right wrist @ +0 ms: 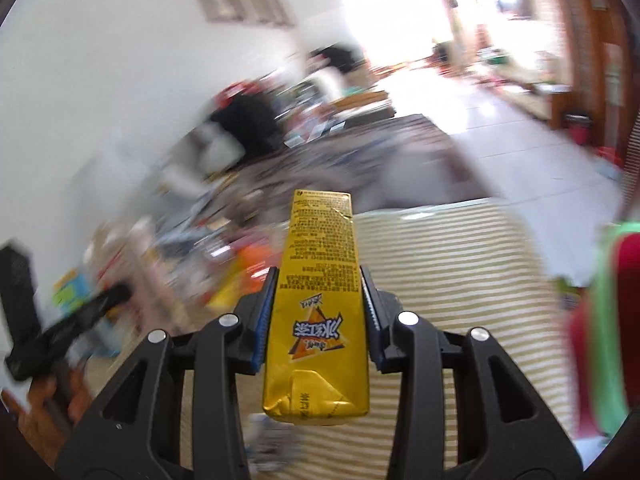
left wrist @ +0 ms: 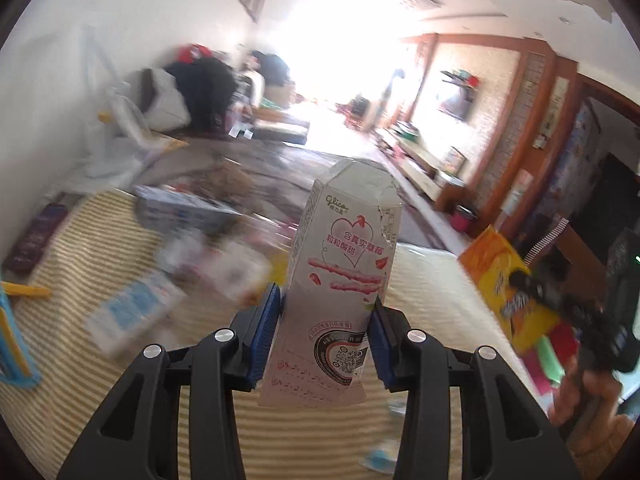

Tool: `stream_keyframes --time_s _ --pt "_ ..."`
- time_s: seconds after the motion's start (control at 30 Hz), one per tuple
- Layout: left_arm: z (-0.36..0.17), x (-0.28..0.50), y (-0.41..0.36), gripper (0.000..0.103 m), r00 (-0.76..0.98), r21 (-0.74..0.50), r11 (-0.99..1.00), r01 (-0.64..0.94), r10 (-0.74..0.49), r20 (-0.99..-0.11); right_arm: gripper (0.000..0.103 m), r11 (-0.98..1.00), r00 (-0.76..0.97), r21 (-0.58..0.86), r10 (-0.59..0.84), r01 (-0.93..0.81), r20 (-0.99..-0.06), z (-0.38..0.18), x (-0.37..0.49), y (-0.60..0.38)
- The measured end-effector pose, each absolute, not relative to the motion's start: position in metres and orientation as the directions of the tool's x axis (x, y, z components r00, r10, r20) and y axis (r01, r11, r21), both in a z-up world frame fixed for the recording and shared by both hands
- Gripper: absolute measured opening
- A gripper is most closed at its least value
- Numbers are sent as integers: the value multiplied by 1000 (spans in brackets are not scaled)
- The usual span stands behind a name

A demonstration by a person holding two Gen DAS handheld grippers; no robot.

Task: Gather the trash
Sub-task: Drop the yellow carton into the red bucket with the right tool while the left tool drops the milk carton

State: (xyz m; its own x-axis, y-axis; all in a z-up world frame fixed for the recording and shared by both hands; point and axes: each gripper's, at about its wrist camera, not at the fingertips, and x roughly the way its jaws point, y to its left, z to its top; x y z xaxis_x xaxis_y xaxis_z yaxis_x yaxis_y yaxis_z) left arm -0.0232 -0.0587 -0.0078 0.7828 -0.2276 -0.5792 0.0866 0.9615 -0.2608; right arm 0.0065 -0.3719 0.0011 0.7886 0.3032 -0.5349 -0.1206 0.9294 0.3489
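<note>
A white and pink snack box (left wrist: 344, 248) with a torn top stands upright between the blue pads of my left gripper (left wrist: 326, 298), which is shut on its lower half and holds it above the striped cloth (left wrist: 304, 440). My right gripper (right wrist: 320, 276) is shut on a dented yellow drink carton (right wrist: 320, 320), gripped by its sides above the same cloth. In the left wrist view, the yellow carton (left wrist: 504, 276) shows again at the far right, blurred.
Several blurred wrappers and boxes (left wrist: 132, 312) lie on the left part of the cloth, with a dark flat box (left wrist: 36, 240) at its far left edge. A green and red thing (right wrist: 612, 320) fills the right edge. Beyond are a cluttered sofa (left wrist: 208, 80) and a tiled floor (right wrist: 520, 140).
</note>
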Motion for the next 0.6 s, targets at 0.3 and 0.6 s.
stream_keyframes --time_s 0.3,0.6 --pt "1 -19 -177 40 710 -264 922 285 -388 -588 37 840 753 362 -83 405 -653 -32 -38 -543" --pt "-8 -13 -279 40 604 -302 854 423 -514 -609 62 728 720 454 -78 514 -690 -60 -56 -590"
